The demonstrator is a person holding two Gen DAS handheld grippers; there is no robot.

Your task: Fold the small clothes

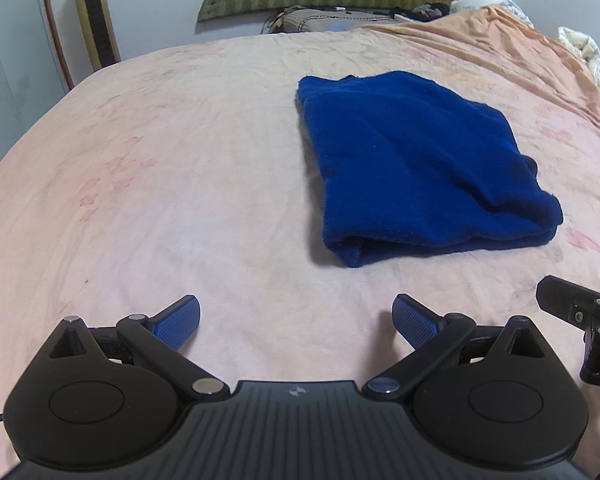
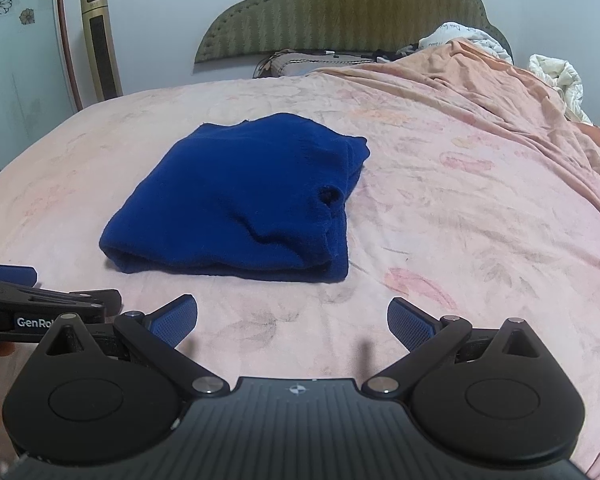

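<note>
A dark blue fleece garment (image 1: 420,168) lies folded into a thick rectangle on the pink bedsheet (image 1: 180,184). In the right wrist view the blue garment (image 2: 244,200) sits ahead and left of centre, its folded edge facing me. My left gripper (image 1: 296,322) is open, empty, short of the garment and to its left. My right gripper (image 2: 292,320) is open too, nothing between its blue pads, just in front of the garment's near edge. The left gripper's body (image 2: 40,308) shows at the left edge of the right wrist view.
A green padded headboard (image 2: 340,12) and pillows (image 2: 300,60) stand at the far end. A rumpled orange-pink cover (image 2: 500,92) and white bedding (image 2: 556,76) pile up at the right. A gold tower appliance (image 2: 100,44) stands by the wall on the left.
</note>
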